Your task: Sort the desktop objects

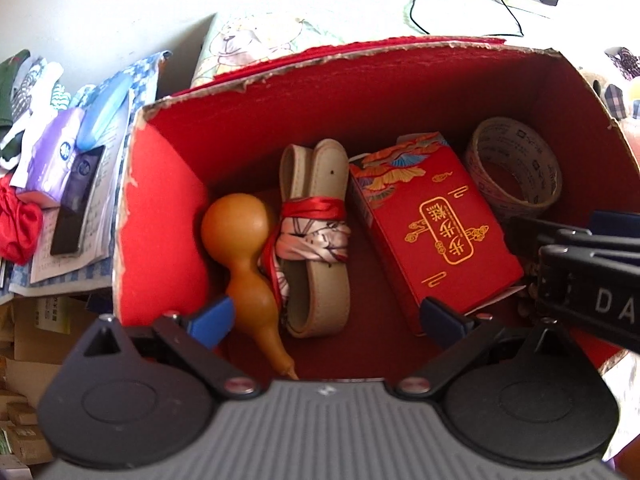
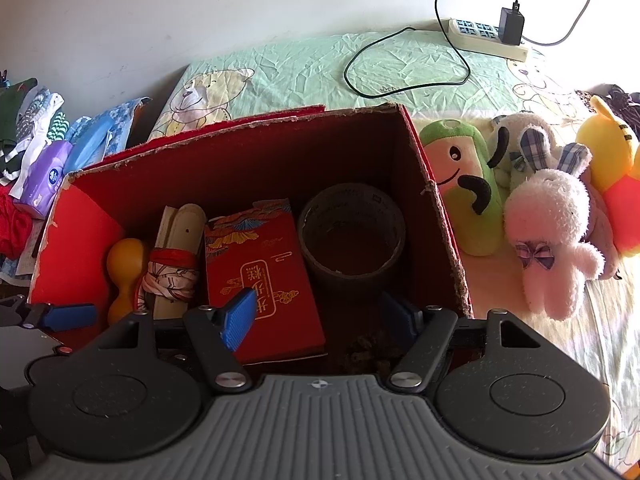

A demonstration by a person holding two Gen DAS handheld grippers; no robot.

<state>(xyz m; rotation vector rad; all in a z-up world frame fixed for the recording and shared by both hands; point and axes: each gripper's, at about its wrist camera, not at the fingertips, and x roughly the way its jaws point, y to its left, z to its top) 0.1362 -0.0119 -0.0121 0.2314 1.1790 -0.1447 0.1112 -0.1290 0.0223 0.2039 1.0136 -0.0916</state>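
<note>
An open red cardboard box (image 1: 320,92) (image 2: 240,160) stands on the bed. Inside it lie an orange gourd (image 1: 240,236) (image 2: 124,268), a rolled beige belt (image 1: 316,248) (image 2: 176,248) tied with red ribbon and a patterned scarf, a red printed carton (image 1: 436,228) (image 2: 260,276) and a roll of tape (image 1: 516,168) (image 2: 352,232). My left gripper (image 1: 328,322) hangs open over the near side of the box, with nothing between its fingers. My right gripper (image 2: 320,316) (image 1: 580,276) is open too, above the carton's near end. A dark beaded item (image 2: 368,352) lies under it.
Plush toys sit right of the box: a green one (image 2: 464,188), a pink rabbit (image 2: 552,236) and a yellow one (image 2: 612,168). A power strip (image 2: 484,38) with a charger and black cable lies at the back. A purple tissue pack (image 1: 52,156), papers and clothes pile up on the left.
</note>
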